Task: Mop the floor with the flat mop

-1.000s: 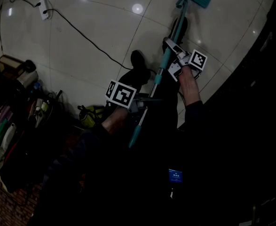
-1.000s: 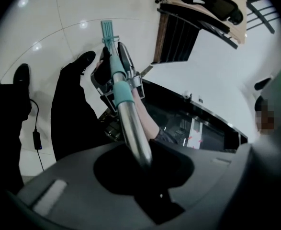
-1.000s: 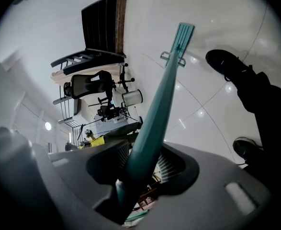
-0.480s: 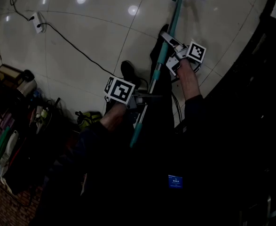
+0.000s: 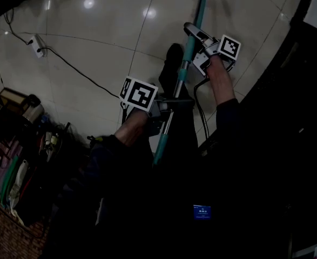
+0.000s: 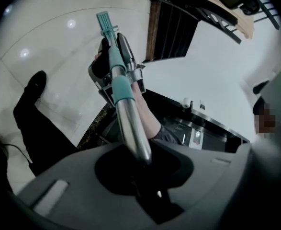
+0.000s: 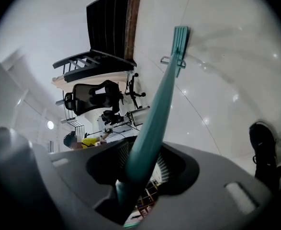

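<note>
Jaws, left gripper: clenched on the bare metal section of the flat mop handle, which passes straight through the gap between them. Jaws, right gripper: likewise clamped, on the teal section of the same handle. Each grip reads clearly in its own gripper view.

Head view: 2 grippers on 1 shaft. The left gripper sits lower on the shaft, near the teal end grip. The right gripper sits higher, toward the working end. The handle runs tilted from lower centre to the top edge of the frame, where its upper end leaves the picture (the mop head cannot be made out in this view).

Right gripper view: the mop head lies against the glossy white tiled floor at the far end of the shaft. In the left gripper view it shows only as a small teal shape beyond the right gripper.

Other items:
- 1 dark shoe stands on the tiles just beside the shaft, at its picture-left.
- A white power strip with a black cable lies well apart, at upper left.
- Cluttered items line the left edge, too dark to identify.
- An office chair stands in the background of the right gripper view.
</note>
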`<state>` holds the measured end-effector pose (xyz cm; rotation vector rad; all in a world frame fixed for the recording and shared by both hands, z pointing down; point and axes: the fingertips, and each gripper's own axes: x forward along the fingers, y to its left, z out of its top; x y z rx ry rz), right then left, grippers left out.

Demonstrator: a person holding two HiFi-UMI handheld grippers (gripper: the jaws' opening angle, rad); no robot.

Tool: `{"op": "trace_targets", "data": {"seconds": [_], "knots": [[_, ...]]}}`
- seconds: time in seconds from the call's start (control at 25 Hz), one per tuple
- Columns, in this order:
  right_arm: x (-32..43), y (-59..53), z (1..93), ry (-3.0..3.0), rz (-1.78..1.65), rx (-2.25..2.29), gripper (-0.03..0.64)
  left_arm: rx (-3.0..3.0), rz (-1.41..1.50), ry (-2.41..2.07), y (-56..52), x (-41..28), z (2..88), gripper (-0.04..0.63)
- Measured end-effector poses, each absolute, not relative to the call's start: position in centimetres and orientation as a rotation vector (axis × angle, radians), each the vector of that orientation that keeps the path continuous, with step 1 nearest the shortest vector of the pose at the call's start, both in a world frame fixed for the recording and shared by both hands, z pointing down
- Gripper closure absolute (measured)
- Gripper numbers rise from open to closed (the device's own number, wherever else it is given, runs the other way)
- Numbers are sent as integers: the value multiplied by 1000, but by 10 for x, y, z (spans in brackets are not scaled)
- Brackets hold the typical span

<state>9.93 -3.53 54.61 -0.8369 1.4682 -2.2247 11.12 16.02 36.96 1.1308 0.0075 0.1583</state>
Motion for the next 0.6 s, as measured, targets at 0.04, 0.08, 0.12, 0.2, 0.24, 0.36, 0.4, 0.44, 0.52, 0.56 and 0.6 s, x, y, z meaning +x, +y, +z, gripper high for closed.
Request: {"op": "trace_targets", "data": {"seconds": [0.04,0.08,0.12,0.2,0.24,0.36,0.4,0.44,0.52,0.56,0.6], "knots": [[113,-62,549,1470,-2219,-834,434,1134,154,2,134,124,374,509],[124,-85,552,1473,-2215,-833,434,1136,151,-4,111,133,378,509],[130,-100,556,1476,-2211,-833,434,1138,149,-9,96,137,382,508],[135,-111,562,1486,-2209,-833,434,1142,149,-17,83,136,389,509],[135,-112,563,1492,-2210,-832,434,1144,151,-17,82,133,391,509],[137,-109,565,1510,-2220,-830,434,1150,169,-4,84,130,394,509],[137,-111,565,1515,-2219,-830,434,1150,173,-1,83,130,395,511],[137,-112,565,1517,-2217,-828,434,1149,175,2,82,130,395,512],[136,-108,562,1519,-2209,-821,434,1144,174,10,88,131,393,512],[134,-99,559,1522,-2207,-815,434,1140,173,13,98,131,389,514],[132,-85,553,1526,-2206,-808,434,1136,173,16,112,130,383,514]]}}
